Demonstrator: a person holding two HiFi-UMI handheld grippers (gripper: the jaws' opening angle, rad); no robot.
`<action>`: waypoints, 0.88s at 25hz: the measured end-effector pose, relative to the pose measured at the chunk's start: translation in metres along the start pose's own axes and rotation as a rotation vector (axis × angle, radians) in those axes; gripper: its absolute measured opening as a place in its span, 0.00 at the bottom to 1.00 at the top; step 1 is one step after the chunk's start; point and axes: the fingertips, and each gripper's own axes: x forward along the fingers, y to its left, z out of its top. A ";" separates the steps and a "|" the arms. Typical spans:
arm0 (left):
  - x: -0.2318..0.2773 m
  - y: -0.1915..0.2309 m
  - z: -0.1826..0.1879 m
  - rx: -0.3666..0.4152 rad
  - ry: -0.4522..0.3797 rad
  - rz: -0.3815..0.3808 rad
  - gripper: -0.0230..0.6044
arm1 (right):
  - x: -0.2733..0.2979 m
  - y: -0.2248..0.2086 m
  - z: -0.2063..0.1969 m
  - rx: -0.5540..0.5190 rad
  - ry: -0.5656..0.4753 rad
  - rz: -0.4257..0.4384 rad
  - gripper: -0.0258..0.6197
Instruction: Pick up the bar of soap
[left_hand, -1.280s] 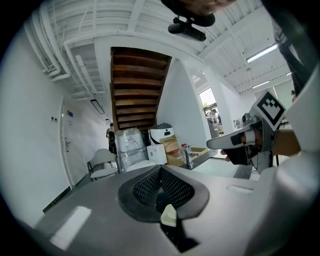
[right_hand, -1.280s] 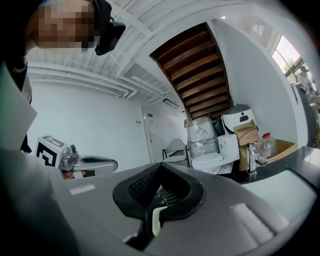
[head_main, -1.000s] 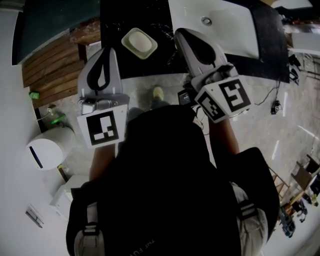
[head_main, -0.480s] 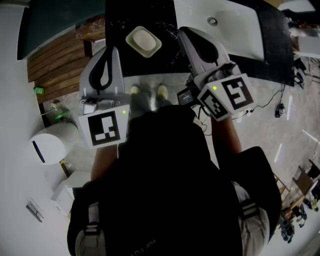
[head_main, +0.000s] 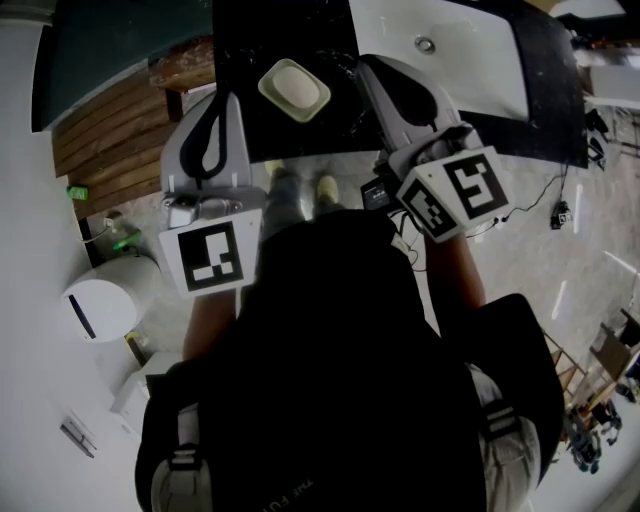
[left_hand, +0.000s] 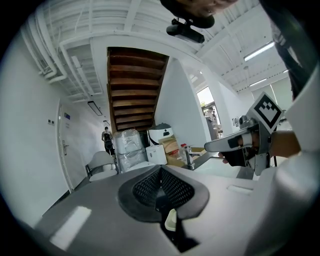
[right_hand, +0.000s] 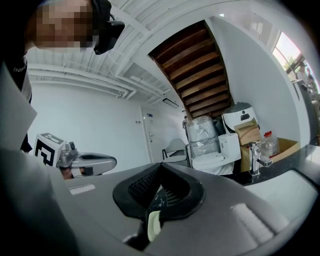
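Soap: I see the pale bar of soap (head_main: 299, 87) lying flat in its dish, near 12 o'clock in the head view, untouched by either gripper.
Soap dish: the rounded light green dish (head_main: 275, 98) rests on the black table (head_main: 238, 45), close to the table's near edge.
Left gripper: its tips (head_main: 222, 97) hover near the dish, with the soap at about 3 o'clock from them. It does not touch the dish.
Left jaws: in the left gripper view they are closed together, with nothing between them.
Right gripper: its tips (head_main: 364, 64) lie over the table, with the soap at about 8 o'clock from them, close but apart.
Right jaws: closed together, empty.
Between the grippers: the soap sits between the two sets of tips, nearer the table edge than the right tips.
Sink: a white basin (head_main: 470, 70) is set in the table toward 2 o'clock from the soap, its drain (head_main: 426, 44) visible.
Faucet: a chrome faucet (right_hand: 255, 158) stands at the basin in the right gripper view.
Stairs: wooden steps (head_main: 105, 135) lie toward 9 o'clock from the dish, beyond the left gripper.
Floor: my shoes (head_main: 326, 187) stand on pale floor at 6 o'clock from the soap.
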 end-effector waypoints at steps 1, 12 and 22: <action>0.002 0.003 0.000 0.000 -0.004 -0.004 0.04 | 0.003 0.001 0.001 -0.003 -0.001 -0.005 0.06; 0.029 0.035 0.000 -0.015 -0.038 -0.068 0.04 | 0.036 0.006 0.009 -0.036 0.012 -0.059 0.06; 0.056 0.056 -0.011 -0.038 -0.039 -0.118 0.04 | 0.065 0.002 0.001 -0.039 0.058 -0.101 0.06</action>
